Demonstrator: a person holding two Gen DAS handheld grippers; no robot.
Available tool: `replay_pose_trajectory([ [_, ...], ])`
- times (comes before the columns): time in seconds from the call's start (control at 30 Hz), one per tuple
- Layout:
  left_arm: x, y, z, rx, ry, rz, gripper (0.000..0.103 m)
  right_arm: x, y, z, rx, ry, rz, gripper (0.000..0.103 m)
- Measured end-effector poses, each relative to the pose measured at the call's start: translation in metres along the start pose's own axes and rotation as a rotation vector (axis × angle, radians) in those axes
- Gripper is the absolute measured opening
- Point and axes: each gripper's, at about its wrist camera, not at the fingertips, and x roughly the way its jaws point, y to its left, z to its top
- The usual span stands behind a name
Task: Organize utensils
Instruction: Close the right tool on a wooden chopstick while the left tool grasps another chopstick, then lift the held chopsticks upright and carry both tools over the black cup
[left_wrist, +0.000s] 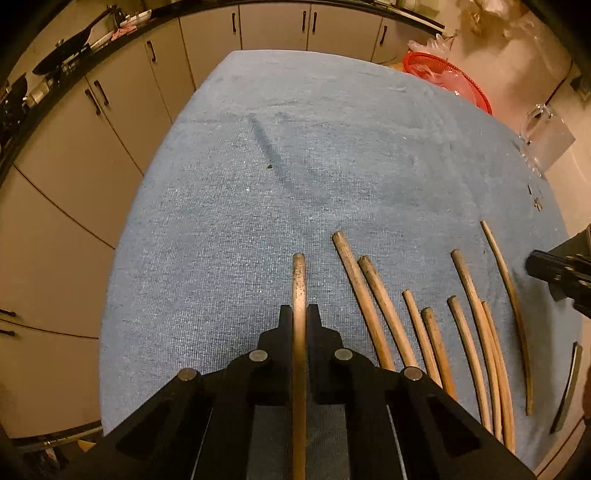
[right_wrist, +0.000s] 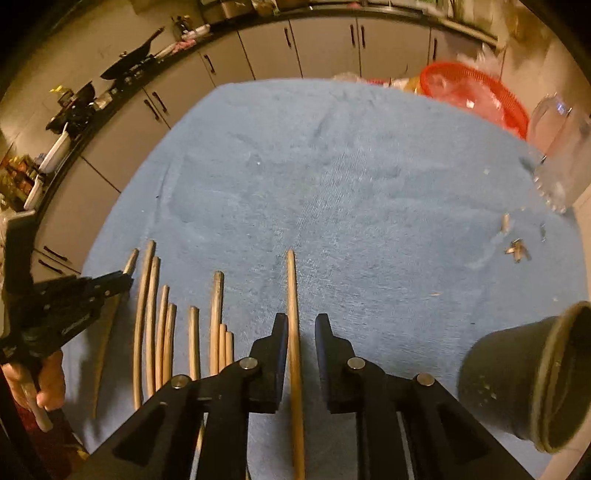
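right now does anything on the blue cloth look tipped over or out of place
Yes: the dark cup lies on its side at the cloth's right edge, mouth facing sideways. Small bits of debris are scattered near it.

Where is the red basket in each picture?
Left wrist view: the red basket sits in the upper right, at the far right corner of the blue towel.
Right wrist view: the red basket is again in the upper right, beyond the towel's far edge, beside a clear glass jar.
Shared landmark: the blue towel covering the table.
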Motion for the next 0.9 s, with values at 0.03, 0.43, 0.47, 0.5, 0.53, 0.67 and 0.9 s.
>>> replay_pose_trajectory([
  [0.03,0.000,0.001,0.000,-0.002,-0.001,-0.002,0.007,0.004,0.002,0.003,-0.003,0.000,-0.012,0.017],
  [0.43,0.011,0.019,0.020,0.053,-0.013,-0.062,0.007,0.045,0.029,0.033,-0.052,0.094,-0.158,0.017],
  [0.47,0.009,0.015,0.017,0.072,-0.019,-0.050,0.007,0.046,0.029,0.035,-0.036,0.103,-0.160,0.015],
  [0.5,0.009,0.013,0.016,0.086,-0.027,-0.039,0.007,0.047,0.030,0.037,-0.029,0.104,-0.165,0.012],
  [0.53,0.009,0.013,0.016,0.087,-0.032,-0.035,0.007,0.048,0.031,0.038,-0.025,0.102,-0.178,0.008],
  [0.67,0.009,0.009,0.012,0.095,-0.054,-0.056,0.007,0.044,0.023,0.043,0.061,0.056,-0.144,0.006],
  [0.9,-0.035,0.024,-0.007,0.052,-0.161,-0.094,0.007,-0.029,0.010,0.027,0.130,-0.190,-0.075,0.006],
])
